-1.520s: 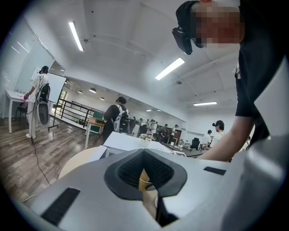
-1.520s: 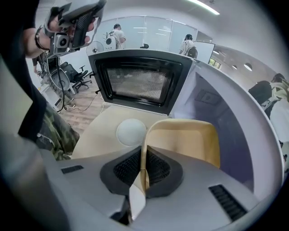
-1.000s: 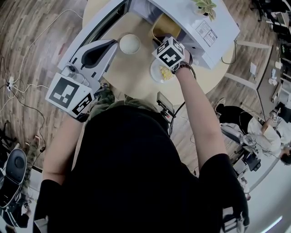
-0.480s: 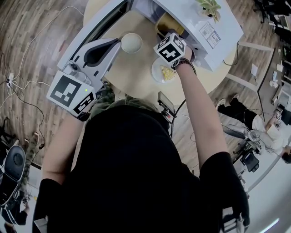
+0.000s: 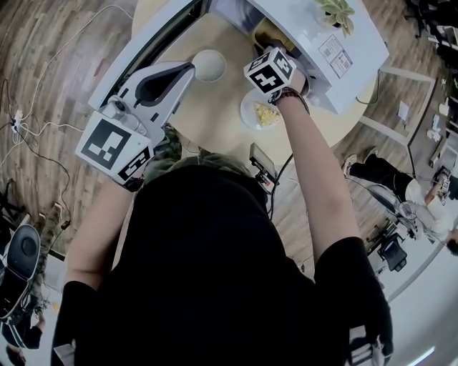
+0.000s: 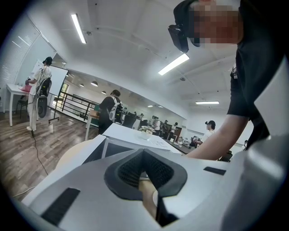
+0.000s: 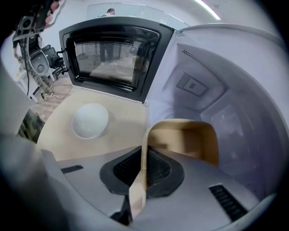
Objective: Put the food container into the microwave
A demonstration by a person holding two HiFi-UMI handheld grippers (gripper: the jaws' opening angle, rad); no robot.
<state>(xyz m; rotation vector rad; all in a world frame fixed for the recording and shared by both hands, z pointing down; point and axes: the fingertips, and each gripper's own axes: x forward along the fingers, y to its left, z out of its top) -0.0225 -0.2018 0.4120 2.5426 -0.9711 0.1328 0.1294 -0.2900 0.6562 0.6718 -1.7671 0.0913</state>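
The tan food container [image 7: 180,140] is inside the white microwave's cavity [image 7: 203,90], and my right gripper [image 7: 143,167] is shut on its near rim. From the head view, the right gripper [image 5: 272,57] reaches into the microwave [image 5: 315,32], with only a bit of the container [image 5: 266,30] showing at the opening. The microwave door [image 7: 113,54] stands open to the left. My left gripper [image 5: 187,68] hovers at the left over the table, its jaws together and holding nothing; in its own view the left gripper [image 6: 143,153] points toward the microwave.
A white round bowl [image 5: 208,66] sits on the round wooden table [image 5: 207,121] by the open door. A plate of yellow food [image 5: 261,113] lies under my right forearm. A small black device [image 5: 261,166] sits at the table's near edge. A potted plant [image 5: 335,11] stands on the microwave.
My right gripper has carried the container forward, deeper into the microwave opening. The left gripper has barely moved.
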